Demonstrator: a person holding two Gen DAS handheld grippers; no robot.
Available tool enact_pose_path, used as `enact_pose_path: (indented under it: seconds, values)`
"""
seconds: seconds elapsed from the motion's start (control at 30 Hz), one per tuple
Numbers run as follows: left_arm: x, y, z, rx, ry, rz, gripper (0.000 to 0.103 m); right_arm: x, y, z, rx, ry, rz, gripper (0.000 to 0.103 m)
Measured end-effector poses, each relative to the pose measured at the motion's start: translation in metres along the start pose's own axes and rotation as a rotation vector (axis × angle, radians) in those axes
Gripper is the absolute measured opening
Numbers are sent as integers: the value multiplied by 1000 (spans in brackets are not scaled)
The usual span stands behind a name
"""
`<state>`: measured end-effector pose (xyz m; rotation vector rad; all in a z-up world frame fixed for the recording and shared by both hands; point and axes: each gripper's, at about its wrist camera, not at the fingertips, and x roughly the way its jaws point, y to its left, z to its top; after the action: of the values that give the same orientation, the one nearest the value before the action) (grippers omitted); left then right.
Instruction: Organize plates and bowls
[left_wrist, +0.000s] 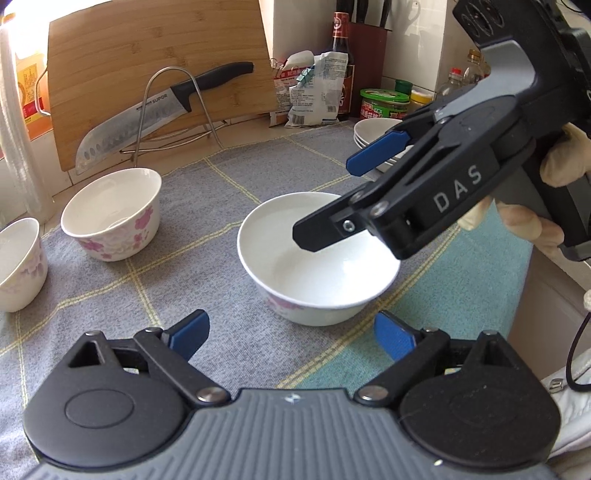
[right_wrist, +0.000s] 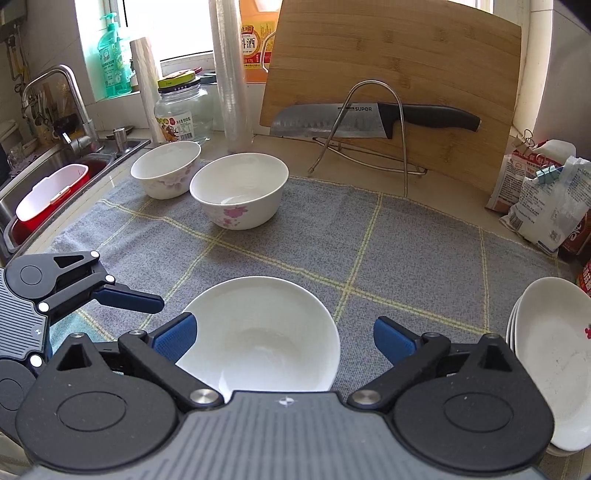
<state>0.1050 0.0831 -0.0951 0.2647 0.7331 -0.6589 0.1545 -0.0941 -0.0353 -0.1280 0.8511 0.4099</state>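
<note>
A white bowl (left_wrist: 317, 266) with pink flowers stands on the grey checked cloth (left_wrist: 207, 280), just ahead of my left gripper (left_wrist: 291, 334), which is open and holds nothing. My right gripper (left_wrist: 325, 201) reaches in from the right above that bowl, one finger over its inside and the blue pad beyond its far rim. In the right wrist view the bowl (right_wrist: 258, 332) lies between the wide pads of my right gripper (right_wrist: 284, 338); the left pad is at the rim, the right pad is apart from it. Two more flowered bowls (right_wrist: 240, 192) (right_wrist: 166, 170) stand at the back left.
A stack of white plates (right_wrist: 554, 350) sits at the right edge of the cloth. A cutting board (right_wrist: 391, 85) and a knife (right_wrist: 369, 118) in a wire rack stand at the back. Bags and bottles (right_wrist: 543, 199) crowd the right; a sink (right_wrist: 55, 177) lies to the left.
</note>
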Motion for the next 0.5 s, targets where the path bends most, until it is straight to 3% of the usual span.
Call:
enact_pose_path:
  seconds: [0.5]
  values:
    - [-38, 80, -7, -152, -50, 179, 97, 9, 36, 26, -63, -65, -45, 103]
